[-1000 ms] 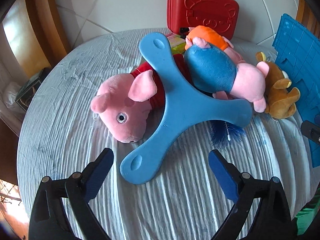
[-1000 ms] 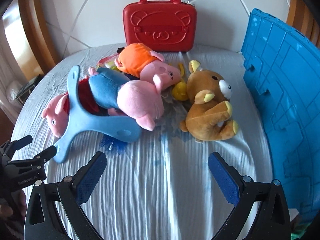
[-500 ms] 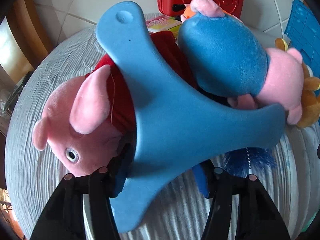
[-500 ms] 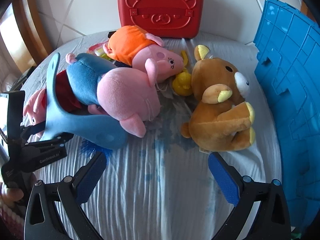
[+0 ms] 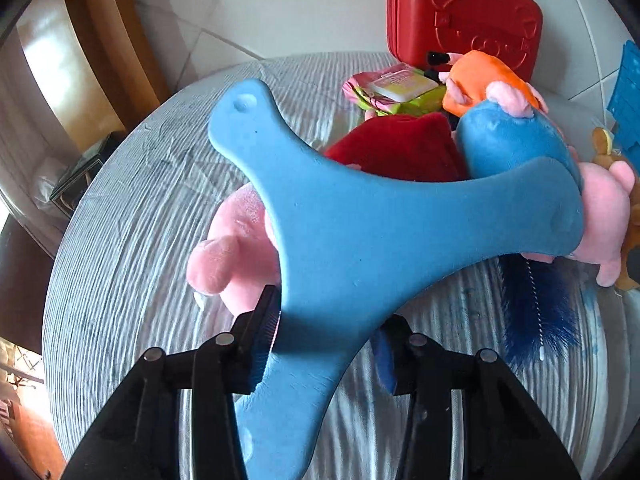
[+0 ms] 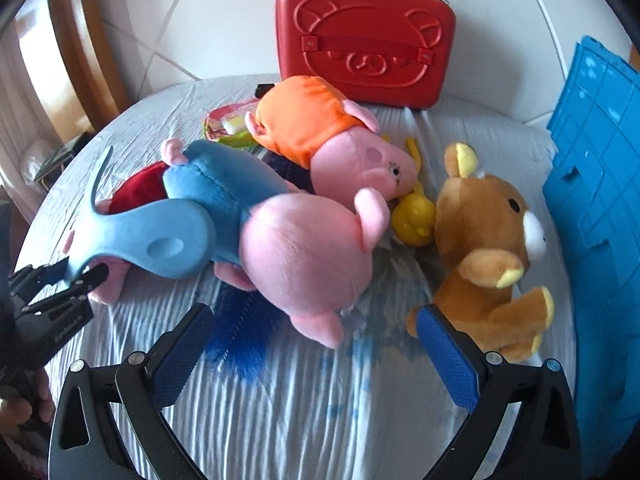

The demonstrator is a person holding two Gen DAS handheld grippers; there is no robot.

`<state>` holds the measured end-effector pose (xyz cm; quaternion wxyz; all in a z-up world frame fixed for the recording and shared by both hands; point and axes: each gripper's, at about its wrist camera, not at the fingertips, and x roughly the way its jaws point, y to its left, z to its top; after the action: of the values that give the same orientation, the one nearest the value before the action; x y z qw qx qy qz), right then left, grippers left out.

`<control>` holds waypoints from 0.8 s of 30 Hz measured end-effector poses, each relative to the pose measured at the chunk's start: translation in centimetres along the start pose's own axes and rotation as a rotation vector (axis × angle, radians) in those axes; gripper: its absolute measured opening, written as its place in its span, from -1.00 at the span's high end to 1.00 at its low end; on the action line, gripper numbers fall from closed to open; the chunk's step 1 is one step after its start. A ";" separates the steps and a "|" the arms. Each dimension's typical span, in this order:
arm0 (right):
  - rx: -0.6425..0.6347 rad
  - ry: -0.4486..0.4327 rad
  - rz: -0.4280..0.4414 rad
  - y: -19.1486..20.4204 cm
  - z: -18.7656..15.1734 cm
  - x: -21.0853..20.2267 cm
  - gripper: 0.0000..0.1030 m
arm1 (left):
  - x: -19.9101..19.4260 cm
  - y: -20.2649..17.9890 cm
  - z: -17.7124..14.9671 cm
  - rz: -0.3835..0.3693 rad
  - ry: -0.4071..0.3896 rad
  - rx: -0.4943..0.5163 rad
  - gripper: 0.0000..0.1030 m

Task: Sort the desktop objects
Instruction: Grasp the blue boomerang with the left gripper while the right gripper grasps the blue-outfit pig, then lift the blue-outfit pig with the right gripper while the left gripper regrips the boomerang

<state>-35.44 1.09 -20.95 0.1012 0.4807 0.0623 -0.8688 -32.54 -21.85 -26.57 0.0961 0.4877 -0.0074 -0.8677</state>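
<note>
Left claw (image 5: 326, 330) now clamped on the near arm of the blue boomerang (image 5: 360, 236), pads pressed to both edges; a second ago wide open and short of it, half a second ago just closing around it. Boomerang now tilted up off the counter (image 5: 140, 208), far arms raised above the red-dressed pig (image 5: 236, 248) and the blue-dressed pig (image 5: 516, 148), whereas earlier lying flat across them. Seen from the right wrist, same boomerang (image 6: 156, 232) lifted at the left with the left claw (image 6: 70, 280) gripping its end. Right claw (image 6: 310, 344) wide open, holding nothing, closer to the pile than a second ago; right pad now just beside the brown bear (image 6: 488, 256), left pad near the blue brush (image 6: 240, 332) lying on the cloth. Blue-dressed pig (image 6: 280, 232) in the same spot between the pads' line of sight, orange-dressed pig (image 6: 332, 140) behind it, yellow duck (image 6: 414, 220) wedged between pig and bear. Red case (image 6: 364, 40) upright at the back against the tiled wall, unchanged. Blue crate (image 6: 600, 184) at the right edge, unchanged. Pink-and-green packet (image 5: 396, 88) behind the pigs, more exposed in the left view than before.
</note>
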 end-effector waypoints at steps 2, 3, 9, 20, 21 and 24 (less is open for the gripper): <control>-0.046 0.008 -0.029 0.6 1.0 0.6 -1.00 | 0.0 -0.3 0.0 -0.046 0.013 -0.007 -0.32; -0.062 0.015 -0.045 0.7 1.4 0.9 -1.00 | 0.0 -0.5 -0.1 -0.073 0.027 -0.010 -0.38; -0.122 0.055 -0.067 0.2 2.6 2.2 -1.00 | -0.1 -0.9 0.4 -0.131 0.069 0.019 -0.43; -0.335 0.105 -0.079 2.2 3.5 6.3 -1.00 | 1.2 -2.1 1.6 -0.034 0.014 0.027 -0.84; -0.351 0.119 -0.077 2.4 3.5 6.9 -1.00 | 0.9 -1.9 1.5 -0.015 0.007 0.017 -0.58; -0.355 0.161 -0.058 2.5 3.2 8.7 -1.00 | 0.0 -1.4 1.4 0.027 0.010 0.010 -0.05</control>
<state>-41.97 -2.98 -26.63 0.1539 0.5211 0.2362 -0.8056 -33.97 -20.61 -26.02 0.1054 0.4922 -0.0176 -0.8639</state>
